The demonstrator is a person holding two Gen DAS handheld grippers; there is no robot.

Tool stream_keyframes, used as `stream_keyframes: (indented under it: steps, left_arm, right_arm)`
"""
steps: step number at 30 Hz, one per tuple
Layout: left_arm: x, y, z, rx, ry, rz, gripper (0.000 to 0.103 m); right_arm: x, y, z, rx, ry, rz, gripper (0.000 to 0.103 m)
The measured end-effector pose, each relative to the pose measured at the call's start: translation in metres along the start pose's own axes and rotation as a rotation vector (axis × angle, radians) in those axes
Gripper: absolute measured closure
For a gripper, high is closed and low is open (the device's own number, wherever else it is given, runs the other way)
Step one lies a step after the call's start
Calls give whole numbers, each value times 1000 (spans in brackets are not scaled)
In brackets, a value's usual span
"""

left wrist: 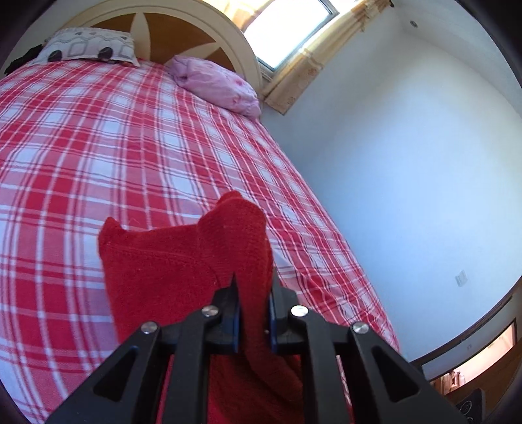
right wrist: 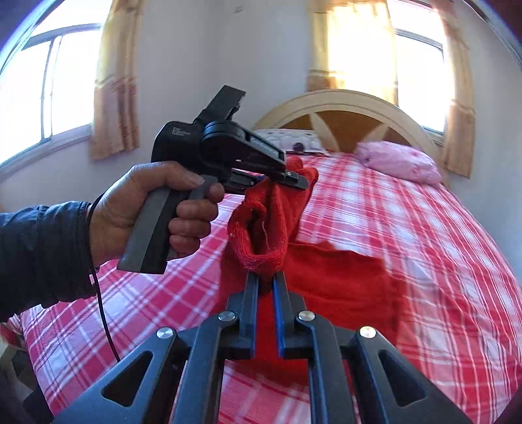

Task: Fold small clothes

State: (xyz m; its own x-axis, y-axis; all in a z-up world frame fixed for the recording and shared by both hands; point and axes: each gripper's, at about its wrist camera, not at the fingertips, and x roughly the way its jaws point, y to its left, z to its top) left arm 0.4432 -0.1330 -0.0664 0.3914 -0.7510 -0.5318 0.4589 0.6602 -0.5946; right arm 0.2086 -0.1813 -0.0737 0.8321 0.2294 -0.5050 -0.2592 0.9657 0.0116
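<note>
Closest to me, the right gripper (right wrist: 265, 275) is pinching the ribbed edge of a small red knit garment (right wrist: 261, 221), its jaws drawn narrow with the cloth caught right at the tips. Just beyond it, the person's left hand (right wrist: 156, 208) is squeezing the handle of the left gripper (left wrist: 253, 287), whose jaws are clamping a thick bunch of the same red knit between the blue pads.

Between the two tools the garment is hanging in the air above the plaid bedsheet (right wrist: 424, 261), bunched and sagging, with an open tube of it drooping toward the bed. Whether the red patch lying on the sheet further right is its trailing end or a second piece, I cannot tell.

By my judgement the folding is only beginning: nothing is lying flat, no crease is showing, and no finished stack is in sight. Spreading it on the sheet and making every fold are what remain.

Farther off, a pink pillow (left wrist: 215, 84) and a patterned pillow (left wrist: 88, 45) are resting against the arched headboard (left wrist: 182, 19).
</note>
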Motion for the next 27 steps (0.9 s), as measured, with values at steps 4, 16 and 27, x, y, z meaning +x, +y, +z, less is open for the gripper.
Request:
stream_keyframes:
  steps: [4,16,27]
  left_arm:
    - [42,-12,-6,21,57,20,90]
    - [122,-62,-34,93,169,57,90]
    - [152,-101,-48,220,199,144,81]
  right_arm:
    - [-4,-37,-18,64,31,-27,95]
    - [-5,-117,-77,252,149,-15,95]
    - [-10,-130,-94,338,166,5,24]
